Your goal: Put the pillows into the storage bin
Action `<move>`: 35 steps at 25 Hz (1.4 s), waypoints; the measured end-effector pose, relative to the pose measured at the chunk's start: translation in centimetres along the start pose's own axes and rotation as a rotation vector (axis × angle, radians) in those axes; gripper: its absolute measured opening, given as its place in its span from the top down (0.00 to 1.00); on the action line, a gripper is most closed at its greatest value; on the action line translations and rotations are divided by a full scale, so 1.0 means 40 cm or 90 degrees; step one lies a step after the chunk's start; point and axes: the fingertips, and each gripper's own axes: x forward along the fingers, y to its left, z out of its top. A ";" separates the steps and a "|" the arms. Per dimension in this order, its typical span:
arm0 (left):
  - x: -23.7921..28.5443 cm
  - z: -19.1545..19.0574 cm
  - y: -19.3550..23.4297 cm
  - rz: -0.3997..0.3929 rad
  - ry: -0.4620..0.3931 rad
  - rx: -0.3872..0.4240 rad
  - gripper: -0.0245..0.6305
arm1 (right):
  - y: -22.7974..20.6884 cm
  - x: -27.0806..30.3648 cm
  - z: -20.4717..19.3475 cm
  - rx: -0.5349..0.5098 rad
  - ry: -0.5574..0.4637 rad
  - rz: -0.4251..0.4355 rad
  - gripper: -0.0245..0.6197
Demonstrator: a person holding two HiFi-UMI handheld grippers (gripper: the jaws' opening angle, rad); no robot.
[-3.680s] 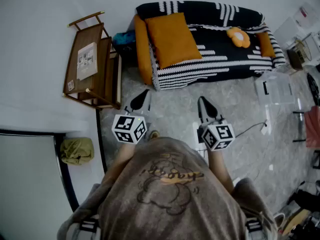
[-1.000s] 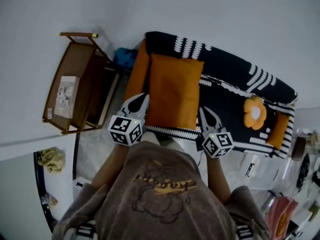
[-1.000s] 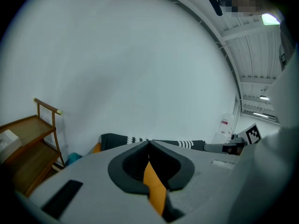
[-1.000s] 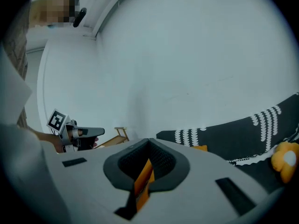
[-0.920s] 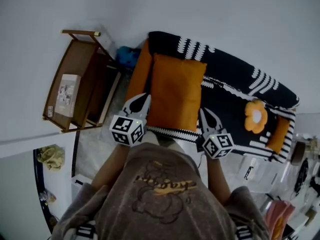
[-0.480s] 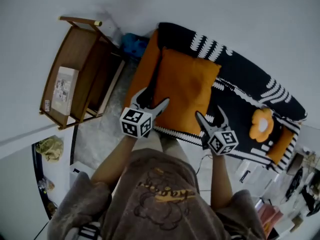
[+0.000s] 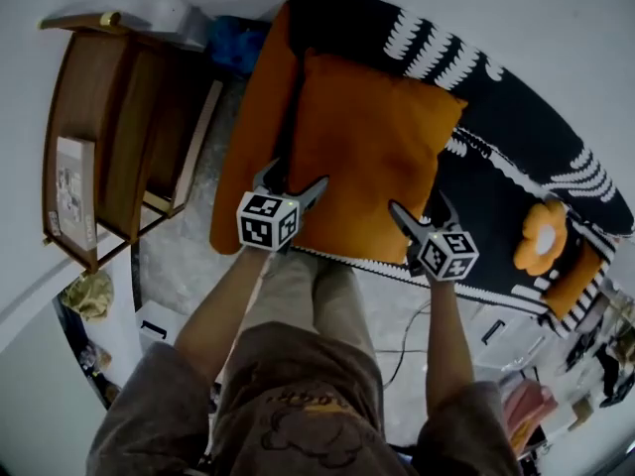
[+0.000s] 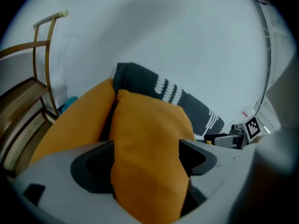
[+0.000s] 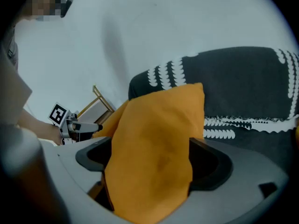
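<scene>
Grasp step, pillow 1. Left claw [image 7: 295, 178] and right claw [image 7: 422, 211] have just been opening and stand wide. Each straddles the near edge of the orange pillow [image 7: 372, 147] on the striped sofa [image 7: 516, 137], not clamped. Next, I judge: close both, lift together. Bin unseen.

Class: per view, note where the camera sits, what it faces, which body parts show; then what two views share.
Head view: on head, facing down at sofa; torso, arms, left claw, right claw.
Left gripper view: on left claw, facing orange pillow; right claw beyond.
Right gripper view: on right claw, facing pillow; arm at left.
Shared: pillow between each claw's just-opened jaws.
</scene>
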 end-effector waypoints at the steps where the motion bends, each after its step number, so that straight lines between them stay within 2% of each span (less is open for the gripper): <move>1: 0.029 -0.022 0.020 0.002 0.010 -0.001 0.33 | -0.028 0.021 -0.019 0.006 0.007 -0.005 0.17; 4: 0.103 -0.077 0.068 0.011 0.034 0.009 0.32 | -0.097 0.070 -0.069 0.024 0.015 -0.020 0.16; 7: 0.164 -0.123 0.124 0.035 0.041 0.001 0.31 | -0.138 0.125 -0.109 0.010 0.009 -0.022 0.16; 12: 0.229 -0.145 0.147 0.002 0.010 -0.028 0.30 | -0.176 0.194 -0.135 -0.013 -0.014 -0.033 0.18; 16: 0.229 -0.152 0.140 0.007 -0.001 -0.035 0.31 | -0.184 0.198 -0.150 -0.019 -0.029 -0.042 0.24; 19: 0.220 -0.148 0.121 0.007 0.009 -0.038 0.43 | -0.167 0.186 -0.150 -0.012 -0.016 -0.051 0.38; 23: 0.187 -0.117 0.085 0.002 0.011 -0.040 0.66 | -0.125 0.145 -0.122 0.008 -0.025 -0.075 0.65; 26: 0.144 -0.091 0.055 -0.003 0.025 -0.034 0.75 | -0.094 0.094 -0.098 0.046 -0.052 -0.092 0.79; 29: 0.072 -0.035 0.018 -0.006 0.023 -0.020 0.78 | -0.053 0.030 -0.061 0.095 -0.083 -0.099 0.88; 32: -0.011 0.045 -0.058 -0.022 0.023 0.005 0.78 | -0.007 -0.077 -0.010 0.128 -0.124 -0.111 0.90; 35: -0.087 0.140 -0.153 -0.045 0.023 0.056 0.78 | 0.036 -0.200 0.051 0.141 -0.160 -0.133 0.91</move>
